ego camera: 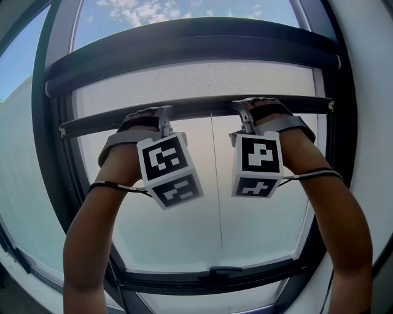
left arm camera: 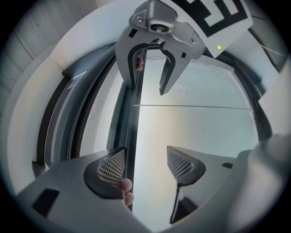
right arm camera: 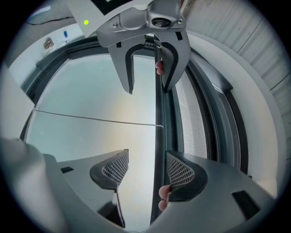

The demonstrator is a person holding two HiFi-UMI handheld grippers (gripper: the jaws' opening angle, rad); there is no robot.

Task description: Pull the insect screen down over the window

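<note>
Both claws are held spread at the insect screen's dark pull bar (ego camera: pixel 202 105), which is passed between the jaws of the left claw (left arm camera: pixel 145 166) and the right claw (right arm camera: pixel 146 169), close beside one pad. The insect screen (ego camera: pixel 196 83) is drawn partway down the window (ego camera: pixel 209 208), under blue sky (ego camera: pixel 184 13).

No text, brand or number can be read anywhere. The left cube (ego camera: pixel 169 170) and right cube (ego camera: pixel 258 164) bear only black-and-white square marker patterns.
</note>
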